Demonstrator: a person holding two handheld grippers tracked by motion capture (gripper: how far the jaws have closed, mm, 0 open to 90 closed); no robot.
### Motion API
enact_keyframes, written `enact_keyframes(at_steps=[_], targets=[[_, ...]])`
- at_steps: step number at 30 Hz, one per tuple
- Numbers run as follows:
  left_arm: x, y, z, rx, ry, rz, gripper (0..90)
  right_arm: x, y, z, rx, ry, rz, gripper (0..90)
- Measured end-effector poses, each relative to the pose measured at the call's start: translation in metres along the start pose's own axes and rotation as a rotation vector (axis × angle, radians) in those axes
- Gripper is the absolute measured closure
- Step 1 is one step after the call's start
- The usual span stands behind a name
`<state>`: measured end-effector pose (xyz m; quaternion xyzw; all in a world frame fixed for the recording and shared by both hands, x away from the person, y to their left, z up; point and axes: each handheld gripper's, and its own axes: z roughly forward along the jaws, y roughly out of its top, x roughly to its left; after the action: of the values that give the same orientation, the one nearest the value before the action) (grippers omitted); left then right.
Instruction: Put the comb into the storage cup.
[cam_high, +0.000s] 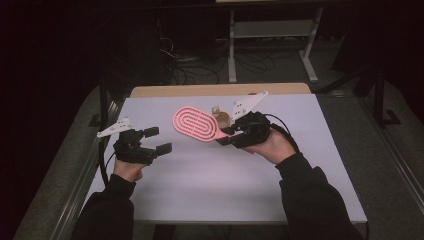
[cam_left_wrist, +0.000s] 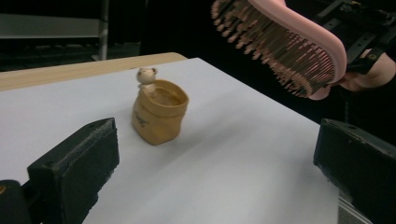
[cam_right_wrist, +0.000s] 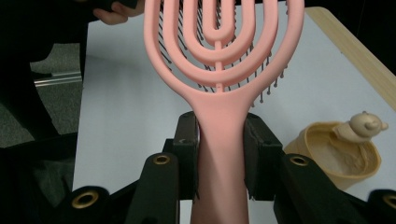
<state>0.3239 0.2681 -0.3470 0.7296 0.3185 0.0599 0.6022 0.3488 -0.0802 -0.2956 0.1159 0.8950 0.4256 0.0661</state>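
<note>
1. The right gripper (cam_high: 227, 136) pinches the handle of a pink vented hairbrush (cam_high: 195, 123); in the right gripper view its 2 black jaws press on either side of the handle (cam_right_wrist: 219, 140).
2. The brush is held up off the white table (cam_high: 210, 185), its oval head pointing toward the left side of the high view, its slotted back upward and its bristles facing down.
3. In the left gripper view the bristles (cam_left_wrist: 280, 60) show from below, with the brush head hanging in the air at the upper right.
4. The left gripper (cam_high: 156, 140) has its 2 jaws spread wide with nothing between them; it hovers above the table's left part, well apart from the brush.
5. A small tan pouch-shaped cup (cam_left_wrist: 159, 116) with a little bear figure (cam_left_wrist: 146, 77) on its rim stands upright on the table, just beyond the brush and the right gripper in the high view.
6. In the right gripper view the cup (cam_right_wrist: 336, 156) sits to the right of the jaws, apart from the brush handle.
7. A wooden strip (cam_high: 220, 90) runs along the table's far edge.
</note>
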Motion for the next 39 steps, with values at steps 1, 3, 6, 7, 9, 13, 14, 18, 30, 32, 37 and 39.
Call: enact_keyframes(at_steps=[1, 3, 6, 7, 9, 13, 14, 18, 30, 32, 37, 39], targets=[[-0.002, 0.002, 0.002, 0.002, -0.007, 0.003, 0.0, 0.000, 0.001, 0.000, -0.004, -0.002, -0.007, 68.2], [-0.005, 0.005, 0.005, 0.014, -0.018, 0.012, 0.0, 0.001, 0.003, 0.001, -0.014, -0.003, -0.011, 68.2], [-0.010, 0.011, 0.010, 0.014, -0.034, 0.019, 0.0, 0.001, 0.005, 0.003, -0.019, -0.009, -0.011, 68.2], [-0.011, 0.013, 0.011, 0.013, -0.038, 0.023, 0.0, 0.002, 0.006, 0.003, -0.026, -0.011, -0.015, 68.2], [-0.014, 0.017, 0.013, 0.007, -0.051, 0.028, 0.0, 0.003, 0.009, 0.003, -0.035, -0.012, -0.019, 68.2], [-0.018, 0.027, 0.017, -0.012, -0.068, 0.032, 0.0, 0.005, 0.014, 0.003, -0.050, -0.022, -0.034, 68.2], [-0.019, 0.029, 0.018, -0.020, -0.072, 0.031, 0.0, 0.006, 0.015, 0.004, -0.053, -0.029, -0.040, 68.2], [-0.021, 0.036, 0.021, -0.054, -0.093, 0.012, 0.0, 0.006, 0.018, 0.006, -0.067, -0.040, -0.047, 68.3], [-0.024, 0.045, 0.028, -0.091, -0.139, -0.033, 10.9, 0.008, 0.019, 0.011, -0.063, -0.054, -0.060, 68.2], [-0.026, 0.046, 0.030, -0.087, -0.156, -0.030, 15.5, 0.008, 0.018, 0.012, -0.059, -0.052, -0.057, 68.3], [-0.030, 0.046, 0.034, -0.067, -0.155, -0.013, 30.6, 0.006, 0.018, 0.013, -0.053, -0.053, -0.054, 68.7], [-0.030, 0.046, 0.034, -0.073, -0.154, -0.011, 34.6, 0.006, 0.018, 0.013, -0.055, -0.049, -0.050, 68.8]])
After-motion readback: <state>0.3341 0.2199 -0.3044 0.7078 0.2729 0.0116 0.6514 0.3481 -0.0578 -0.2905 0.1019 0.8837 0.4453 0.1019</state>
